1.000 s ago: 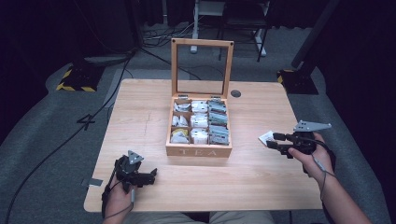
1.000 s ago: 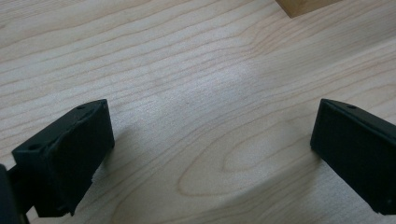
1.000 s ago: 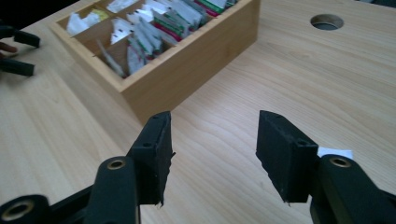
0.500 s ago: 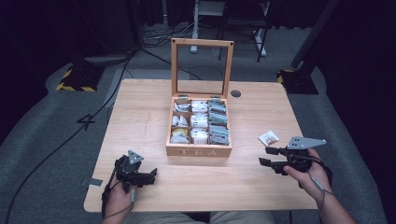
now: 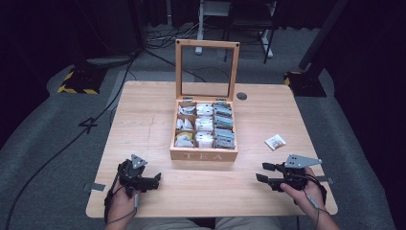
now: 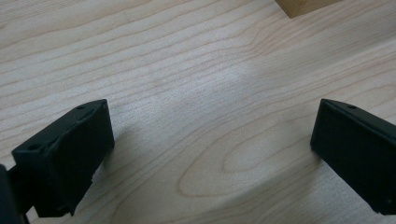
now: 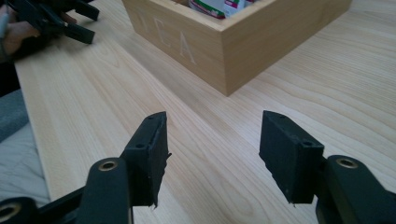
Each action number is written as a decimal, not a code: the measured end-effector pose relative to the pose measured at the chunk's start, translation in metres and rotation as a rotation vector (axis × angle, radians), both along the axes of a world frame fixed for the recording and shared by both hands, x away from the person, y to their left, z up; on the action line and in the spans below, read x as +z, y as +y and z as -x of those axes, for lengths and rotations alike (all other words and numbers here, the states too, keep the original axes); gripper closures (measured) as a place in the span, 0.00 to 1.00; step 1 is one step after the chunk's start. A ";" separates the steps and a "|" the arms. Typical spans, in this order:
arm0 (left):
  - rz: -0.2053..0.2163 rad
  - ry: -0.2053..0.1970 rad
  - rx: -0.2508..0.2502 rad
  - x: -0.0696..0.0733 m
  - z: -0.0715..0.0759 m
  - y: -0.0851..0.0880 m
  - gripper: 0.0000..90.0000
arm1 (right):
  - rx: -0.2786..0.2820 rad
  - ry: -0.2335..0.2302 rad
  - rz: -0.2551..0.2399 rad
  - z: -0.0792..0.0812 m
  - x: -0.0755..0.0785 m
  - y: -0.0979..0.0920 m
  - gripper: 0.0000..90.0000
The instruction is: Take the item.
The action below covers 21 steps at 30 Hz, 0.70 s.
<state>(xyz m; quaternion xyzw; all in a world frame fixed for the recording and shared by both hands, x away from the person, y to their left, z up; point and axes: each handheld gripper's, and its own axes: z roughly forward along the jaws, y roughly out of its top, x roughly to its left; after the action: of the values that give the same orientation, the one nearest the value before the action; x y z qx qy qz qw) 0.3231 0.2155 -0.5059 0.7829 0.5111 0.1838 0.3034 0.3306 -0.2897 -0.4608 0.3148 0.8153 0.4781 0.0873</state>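
A wooden tea box [image 5: 203,155] stands mid-table with its glass lid upright, and its compartments hold several tea bags [image 5: 205,123]. A single white tea packet [image 5: 275,142] lies flat on the table to the right of the box. My right gripper [image 5: 261,172] [image 7: 212,144] sits low near the front right edge, pointing left toward the box corner [image 7: 224,42]. Its jaws have just been opening and stand open, with nothing between them. My left gripper [image 5: 154,180] [image 6: 210,140] rests at the front left, open over bare wood.
The wooden table [image 5: 143,120] has a cable hole [image 5: 242,96] behind the box. Black stands and cables sit on the grey floor beyond. The left hand's gripper [image 7: 70,23] lies far off in the right gripper view.
My right gripper has drawn back toward the table's front edge and lower, away from the tea packet, which stays on the table. The left gripper has not moved.
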 end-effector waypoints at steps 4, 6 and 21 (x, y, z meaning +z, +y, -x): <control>0.000 0.000 0.000 0.000 0.000 0.000 0.00 | -0.014 0.008 0.046 -0.001 -0.011 -0.002 0.47; 0.000 -0.002 0.000 0.000 0.000 0.000 0.00 | -0.017 0.004 0.100 -0.003 -0.021 -0.002 0.46; 0.002 -0.002 -0.002 0.000 -0.001 0.000 0.00 | -0.011 -0.003 0.201 -0.006 -0.041 0.008 0.32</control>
<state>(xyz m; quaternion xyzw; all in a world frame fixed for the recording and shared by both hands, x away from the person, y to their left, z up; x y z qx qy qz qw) 0.3236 0.2153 -0.5060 0.7829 0.5104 0.1838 0.3046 0.3369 -0.2820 -0.5017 0.3081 0.8573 0.3938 0.1224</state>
